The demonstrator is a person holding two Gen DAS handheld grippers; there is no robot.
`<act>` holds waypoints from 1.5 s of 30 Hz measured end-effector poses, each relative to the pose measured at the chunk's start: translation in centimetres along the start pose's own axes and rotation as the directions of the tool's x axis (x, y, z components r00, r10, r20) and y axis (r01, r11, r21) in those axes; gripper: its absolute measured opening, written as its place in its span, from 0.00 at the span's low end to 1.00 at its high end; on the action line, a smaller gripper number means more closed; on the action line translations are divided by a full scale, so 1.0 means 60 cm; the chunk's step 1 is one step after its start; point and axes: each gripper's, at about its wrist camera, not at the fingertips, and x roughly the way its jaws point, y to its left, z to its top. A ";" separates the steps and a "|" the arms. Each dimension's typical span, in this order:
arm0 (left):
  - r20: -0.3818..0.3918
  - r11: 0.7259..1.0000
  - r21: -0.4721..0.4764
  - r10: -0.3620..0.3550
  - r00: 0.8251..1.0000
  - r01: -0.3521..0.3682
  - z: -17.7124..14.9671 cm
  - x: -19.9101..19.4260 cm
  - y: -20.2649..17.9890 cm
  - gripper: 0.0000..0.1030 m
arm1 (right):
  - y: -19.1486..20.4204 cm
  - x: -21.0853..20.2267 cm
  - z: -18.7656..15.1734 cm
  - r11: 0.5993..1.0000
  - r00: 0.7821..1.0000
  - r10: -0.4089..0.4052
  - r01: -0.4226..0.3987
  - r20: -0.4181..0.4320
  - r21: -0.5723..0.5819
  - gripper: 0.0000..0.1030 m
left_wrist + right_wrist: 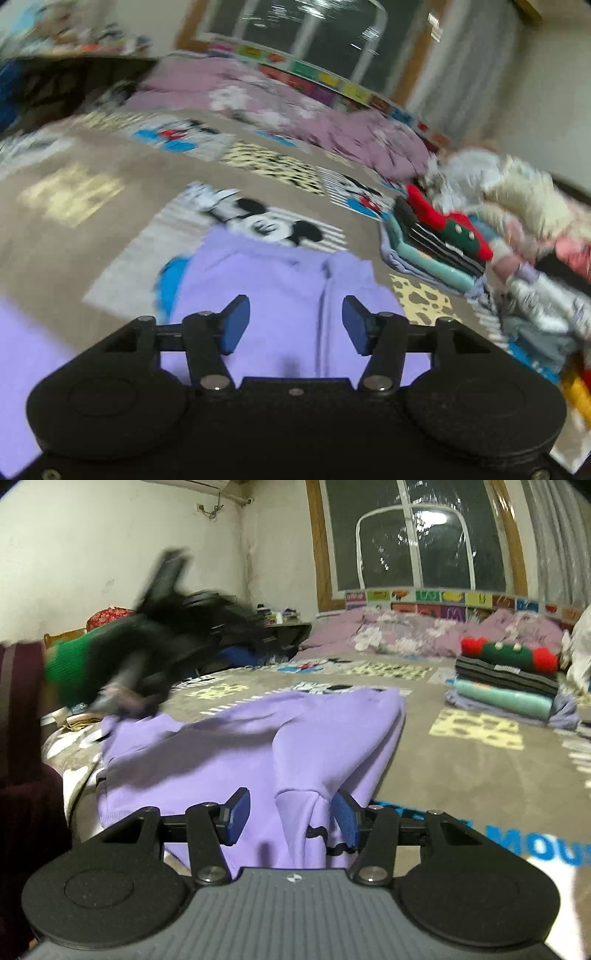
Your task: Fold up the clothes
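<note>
A lilac-purple soft knit garment (258, 746) lies spread on a bed covered by a grey-brown blanket printed with cartoon mouse panels (461, 771), one fold of the cloth humped up along its right side. The right hand-held gripper (291, 818) sits low over the near edge of that garment with its blue-padded fingers (236, 816) set wide apart; a ridge of purple cloth and a black wavy trim rise between them, but neither pad visibly presses on the fabric, so nothing is clamped.

In the left wrist view the left hand-held gripper (295, 325) hovers above the same garment (280, 288), its blue pads (234, 325) also spread wide with only flat cloth showing through the gap. From the right wrist view this gripper appears as a black blur (173, 627) above the far left corner of the garment, held by an arm in a green sleeve (68, 668).

To the right, well apart from the garment, stands a neat stack of folded clothes (506, 690) topped by a red-and-green knit piece (509, 653). Beside it in the left wrist view a loose heap of unfolded pale and pink clothing (524, 229) crowds the bed's right edge. A rumpled mauve floral quilt (417, 631) lies along the far side under a dark window (417, 535). A dark maroon cloth (22, 746) fills the left margin of the right wrist view.
</note>
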 end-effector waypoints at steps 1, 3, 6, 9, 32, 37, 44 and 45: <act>0.010 0.999 -0.044 0.000 1.000 0.000 -0.012 -0.021 0.016 0.58 | 0.005 0.000 0.000 1.000 1.000 -0.006 0.006 0.005 -0.022 0.50; 0.029 0.991 -0.132 0.003 1.000 0.001 -0.035 -0.062 0.048 0.61 | 0.015 0.001 -0.001 0.998 1.000 -0.018 0.019 0.016 -0.065 0.50; 0.021 0.975 -0.223 -0.010 1.000 0.014 -0.064 -0.098 0.085 0.62 | 0.029 0.002 -0.001 0.991 0.999 -0.035 0.039 0.033 -0.129 0.51; 0.017 0.974 -0.228 0.013 1.000 -0.009 -0.076 -0.124 0.104 0.62 | 0.044 0.003 -0.002 0.980 0.997 -0.050 0.059 0.051 -0.192 0.52; 0.119 0.928 -0.363 -0.049 0.992 0.089 -0.079 -0.181 0.211 0.62 | 0.043 0.108 0.013 0.989 0.981 -0.036 0.008 -0.192 -0.147 0.64; 0.141 0.917 -0.395 0.008 0.990 0.049 -0.070 -0.198 0.236 0.62 | 0.028 0.100 0.011 0.998 0.984 -0.008 -0.004 -0.178 -0.062 0.64; 0.155 0.894 -0.403 0.281 0.947 -0.199 -0.053 -0.248 0.278 0.62 | 0.052 0.065 0.031 0.998 0.992 -0.046 0.040 -0.114 -0.055 0.64; 0.151 0.876 -0.420 0.327 0.933 -0.239 -0.054 -0.253 0.287 0.62 | 0.063 0.059 0.032 0.997 0.994 -0.045 0.039 -0.101 -0.063 0.64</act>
